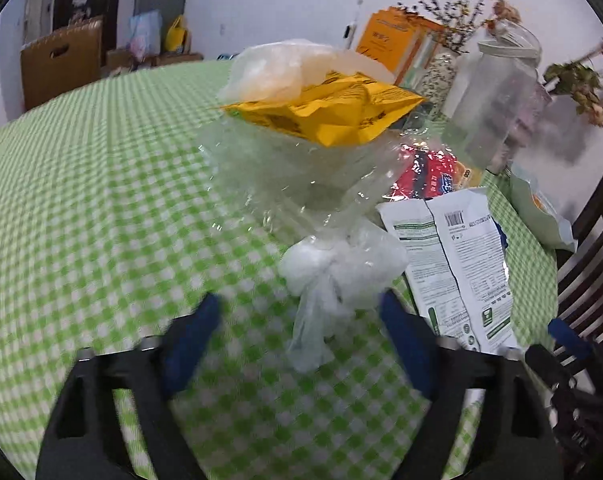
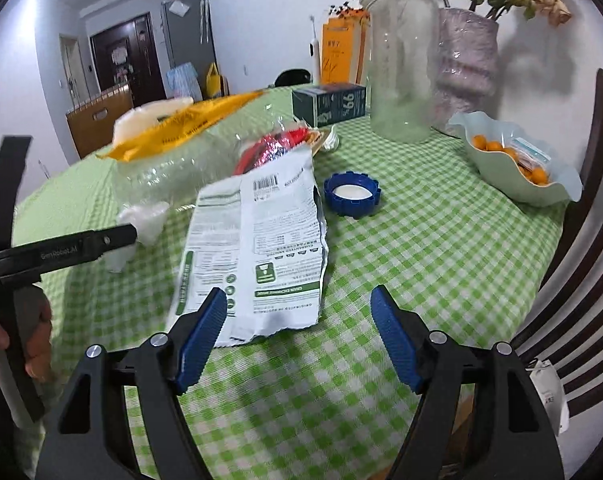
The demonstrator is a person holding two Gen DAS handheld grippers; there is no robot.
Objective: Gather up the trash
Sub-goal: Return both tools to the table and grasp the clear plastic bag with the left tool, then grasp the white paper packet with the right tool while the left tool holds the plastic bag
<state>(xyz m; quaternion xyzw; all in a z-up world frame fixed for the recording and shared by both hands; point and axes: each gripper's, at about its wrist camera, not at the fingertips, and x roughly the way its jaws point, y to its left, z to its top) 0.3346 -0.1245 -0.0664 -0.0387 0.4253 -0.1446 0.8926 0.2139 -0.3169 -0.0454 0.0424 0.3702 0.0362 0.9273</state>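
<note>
A clear plastic bag [image 1: 301,168] lies on the green checked tablecloth with a yellow wrapper [image 1: 333,108] and white plastic at its far end. Its knotted white tail [image 1: 321,280] reaches toward me, between the blue pads of my left gripper [image 1: 301,316]. The jaws stand apart and the pads do not press the tail. My right gripper [image 2: 297,304] is open just above the table. The near edge of a torn white and green wrapper [image 2: 257,248] lies between its fingers. The right wrist view shows the left gripper [image 2: 131,234] at the tail [image 2: 149,216], held by a hand [image 2: 5,344].
A red wrapper [image 2: 269,148] lies behind the white one, with a blue cap [image 2: 351,194] to its right. Farther back stand a glass jar [image 2: 401,60], a dark box [image 2: 329,104] and a vase [image 2: 465,68]. A green bowl of oranges [image 2: 517,184] and a dark chair [image 2: 573,280] are at the right.
</note>
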